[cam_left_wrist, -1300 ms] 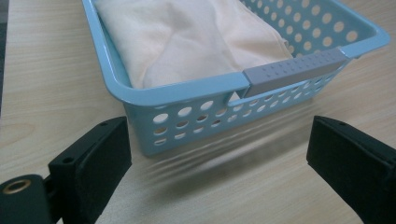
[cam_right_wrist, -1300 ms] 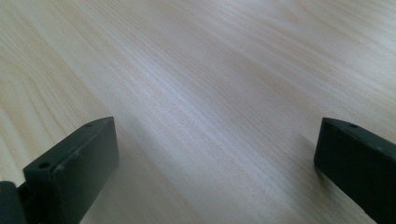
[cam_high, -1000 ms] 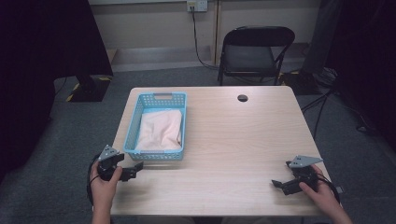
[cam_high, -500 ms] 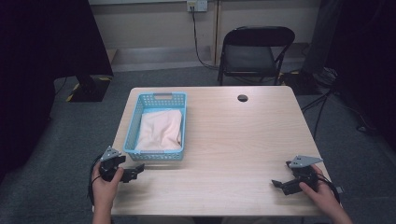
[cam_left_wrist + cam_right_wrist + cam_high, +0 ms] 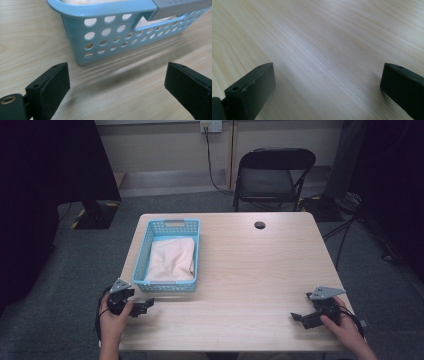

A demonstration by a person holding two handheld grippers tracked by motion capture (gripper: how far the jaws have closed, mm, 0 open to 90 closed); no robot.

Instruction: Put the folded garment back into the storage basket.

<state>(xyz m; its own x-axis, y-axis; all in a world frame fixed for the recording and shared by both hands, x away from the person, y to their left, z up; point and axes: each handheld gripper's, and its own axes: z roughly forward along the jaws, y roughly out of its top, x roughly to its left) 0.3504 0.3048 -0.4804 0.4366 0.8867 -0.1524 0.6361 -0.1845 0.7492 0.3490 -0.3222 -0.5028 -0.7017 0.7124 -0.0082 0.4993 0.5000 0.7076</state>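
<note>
Approach stage, judged: left claw (image 5: 145, 305) sits jaws apart just beside the near end of the blue basket (image 5: 141, 254), which holds a folded pink cloth (image 5: 171, 260) on the surface (image 5: 250, 280). Right claw (image 5: 300, 317), also apart, rests well clear. Next move likely calls for reaching into the basket.

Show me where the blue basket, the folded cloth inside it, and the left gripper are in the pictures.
blue basket (image 5: 192, 255): high view, on its right side wall.
folded cloth (image 5: 171, 260): high view, on the middle of the pale fabric.
left gripper (image 5: 146, 305): high view, between the tips of its two jaws, which stand apart.
</note>
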